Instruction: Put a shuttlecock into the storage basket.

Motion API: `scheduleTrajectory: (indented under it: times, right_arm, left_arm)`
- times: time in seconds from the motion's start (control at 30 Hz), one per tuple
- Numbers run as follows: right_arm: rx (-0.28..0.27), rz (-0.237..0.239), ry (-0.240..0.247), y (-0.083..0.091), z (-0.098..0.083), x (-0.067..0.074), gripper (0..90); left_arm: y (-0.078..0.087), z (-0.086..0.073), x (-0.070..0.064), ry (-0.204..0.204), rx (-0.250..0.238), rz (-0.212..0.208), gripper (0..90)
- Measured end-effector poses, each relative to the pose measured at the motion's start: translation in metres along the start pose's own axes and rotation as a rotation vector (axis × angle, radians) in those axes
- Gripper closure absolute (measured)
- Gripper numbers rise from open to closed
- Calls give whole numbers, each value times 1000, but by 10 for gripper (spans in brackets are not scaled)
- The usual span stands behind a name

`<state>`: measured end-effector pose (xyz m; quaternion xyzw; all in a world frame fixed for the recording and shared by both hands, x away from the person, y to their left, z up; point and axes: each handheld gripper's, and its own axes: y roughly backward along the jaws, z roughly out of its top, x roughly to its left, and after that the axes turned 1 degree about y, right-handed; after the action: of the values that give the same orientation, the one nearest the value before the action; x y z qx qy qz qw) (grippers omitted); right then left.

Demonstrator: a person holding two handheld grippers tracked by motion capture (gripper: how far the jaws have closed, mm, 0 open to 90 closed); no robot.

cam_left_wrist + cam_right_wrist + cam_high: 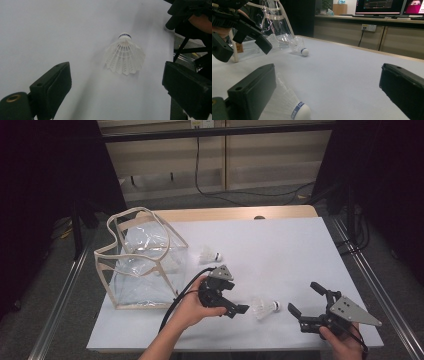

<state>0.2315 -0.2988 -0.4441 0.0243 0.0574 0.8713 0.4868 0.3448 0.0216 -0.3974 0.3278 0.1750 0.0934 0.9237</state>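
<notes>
White shuttlecock (pixel 263 307) lies on its side between both wide-open grippers, nearer the left gripper (pixel 239 309), cork toward the right gripper (pixel 304 304).

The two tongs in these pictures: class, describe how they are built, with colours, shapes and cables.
Both the left tongs and right tongs are black, each with two blocky jaws showing round screw holes. A grey three-cornered plate with small holes tops each. A black cable trails from the left one. No sleeves show.

wall: pale wood panels (pixel 260 155), top centre | socket: white outlet (pixel 369 27), upper right | floor: grey (pixel 60 265), left edge | monitors (pixel 379 6) lit, top right
</notes>
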Motion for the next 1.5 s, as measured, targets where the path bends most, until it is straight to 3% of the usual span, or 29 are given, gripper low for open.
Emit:
scheduleTrajectory:
  times: [1.5]
  right_arm:
    - [1, -7, 3, 0, 0, -2, 6]
  left_arm:
    - [-26, -6, -14, 9, 0, -56, 91]
